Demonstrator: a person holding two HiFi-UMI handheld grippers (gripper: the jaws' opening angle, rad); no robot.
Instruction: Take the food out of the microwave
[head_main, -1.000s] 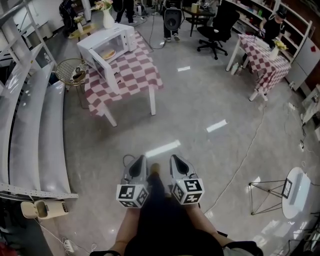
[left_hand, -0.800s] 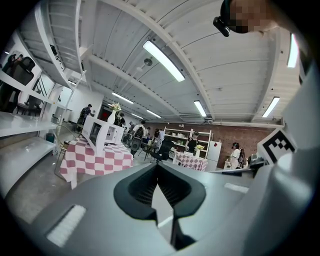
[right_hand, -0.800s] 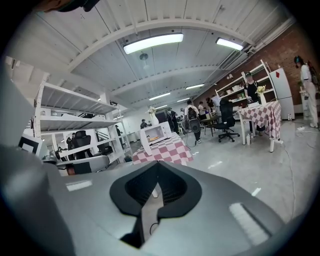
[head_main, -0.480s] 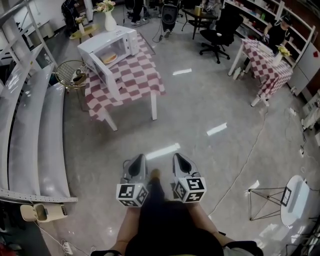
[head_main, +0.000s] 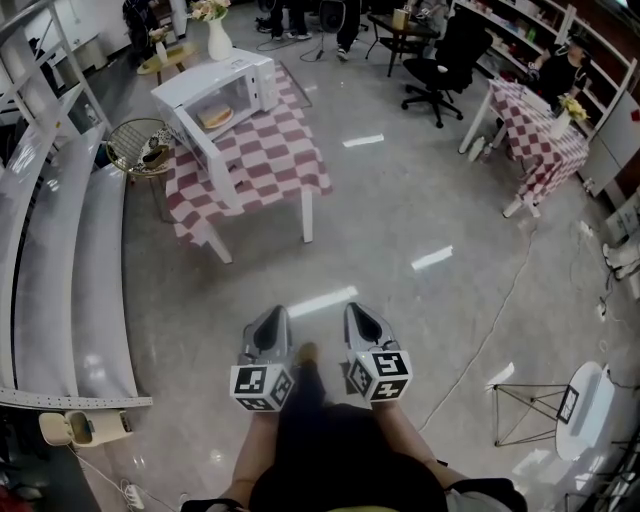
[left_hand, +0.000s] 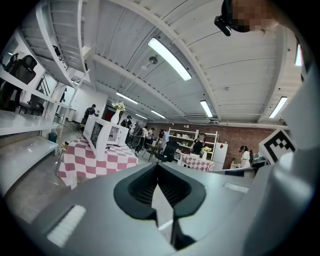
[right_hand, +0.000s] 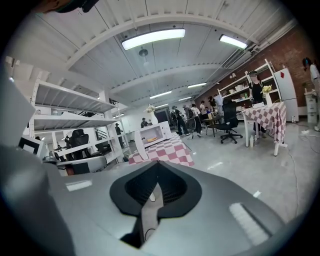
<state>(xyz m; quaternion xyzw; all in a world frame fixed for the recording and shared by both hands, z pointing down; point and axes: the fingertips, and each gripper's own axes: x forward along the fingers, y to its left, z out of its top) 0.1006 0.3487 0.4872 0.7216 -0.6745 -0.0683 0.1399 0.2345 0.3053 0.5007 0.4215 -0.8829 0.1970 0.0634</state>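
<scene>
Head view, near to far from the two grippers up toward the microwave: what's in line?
left gripper and right gripper side by side → bare floor → checkered table → microwave, door open, food inside → vase of flowers beyond it.

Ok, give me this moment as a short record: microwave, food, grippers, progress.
microwave: white microwave oven, door open, on red-and-white checked table
food: flat golden food inside the microwave oven, untouched
grippers: left gripper and right gripper both shut, empty, side by side, well short of the table
progress: food not yet taken out
</scene>
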